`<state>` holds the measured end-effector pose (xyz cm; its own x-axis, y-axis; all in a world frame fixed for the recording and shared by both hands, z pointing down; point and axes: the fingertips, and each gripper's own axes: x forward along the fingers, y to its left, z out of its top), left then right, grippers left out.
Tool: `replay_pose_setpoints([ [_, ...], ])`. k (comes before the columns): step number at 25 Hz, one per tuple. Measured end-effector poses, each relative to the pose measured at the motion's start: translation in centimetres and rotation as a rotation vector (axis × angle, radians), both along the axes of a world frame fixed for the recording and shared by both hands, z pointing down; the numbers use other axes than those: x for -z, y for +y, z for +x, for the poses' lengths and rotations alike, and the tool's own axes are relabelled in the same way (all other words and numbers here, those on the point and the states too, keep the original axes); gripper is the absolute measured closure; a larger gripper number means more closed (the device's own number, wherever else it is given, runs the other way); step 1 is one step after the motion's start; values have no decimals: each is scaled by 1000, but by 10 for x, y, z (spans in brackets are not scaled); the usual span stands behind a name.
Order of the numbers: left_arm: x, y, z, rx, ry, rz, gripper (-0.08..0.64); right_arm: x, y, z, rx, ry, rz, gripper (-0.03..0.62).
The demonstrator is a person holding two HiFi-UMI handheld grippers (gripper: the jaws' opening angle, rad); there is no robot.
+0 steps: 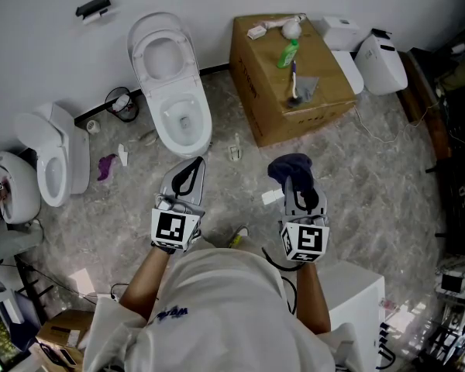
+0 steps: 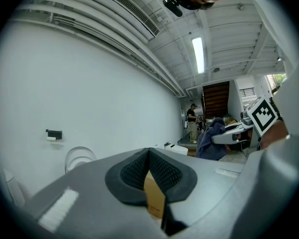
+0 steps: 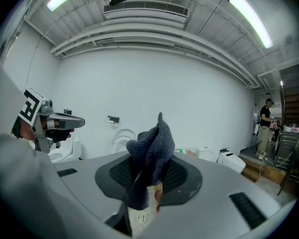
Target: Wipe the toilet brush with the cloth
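Observation:
My right gripper (image 1: 295,180) is shut on a crumpled dark blue cloth (image 1: 291,167), which sticks up between the jaws in the right gripper view (image 3: 152,148). My left gripper (image 1: 194,163) is held beside it at the same height, with its jaws together and nothing in them; in its own view the pads (image 2: 134,171) meet in a point. A brush with a dark purple handle (image 1: 293,80) lies partly on a grey rag (image 1: 307,88) on top of a cardboard box (image 1: 271,122), well ahead of both grippers. Neither gripper touches it.
A green bottle (image 1: 287,53) and a white long-handled item (image 1: 283,28) also lie on the box. A white toilet (image 1: 170,76) stands open ahead on the left, more toilets (image 1: 54,157) at the far left and white units (image 1: 380,62) at the back right. Litter dots the floor.

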<state>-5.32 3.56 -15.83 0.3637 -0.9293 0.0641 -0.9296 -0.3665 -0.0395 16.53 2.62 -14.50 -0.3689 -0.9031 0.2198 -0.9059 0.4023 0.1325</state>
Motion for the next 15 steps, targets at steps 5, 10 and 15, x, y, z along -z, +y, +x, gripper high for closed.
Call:
replay_pose_setpoints([
  [5,-2,2,-1,-5,-11,-11,560,1,2,-1,-1,2,1,482],
  [10,-2,2,-2,-4,-13,-11,560,2,1,-1,4,9,2,483],
  [15,-4,2,-2,-4,-8,-16,560,-1,2,-2,3,8,-4,483],
])
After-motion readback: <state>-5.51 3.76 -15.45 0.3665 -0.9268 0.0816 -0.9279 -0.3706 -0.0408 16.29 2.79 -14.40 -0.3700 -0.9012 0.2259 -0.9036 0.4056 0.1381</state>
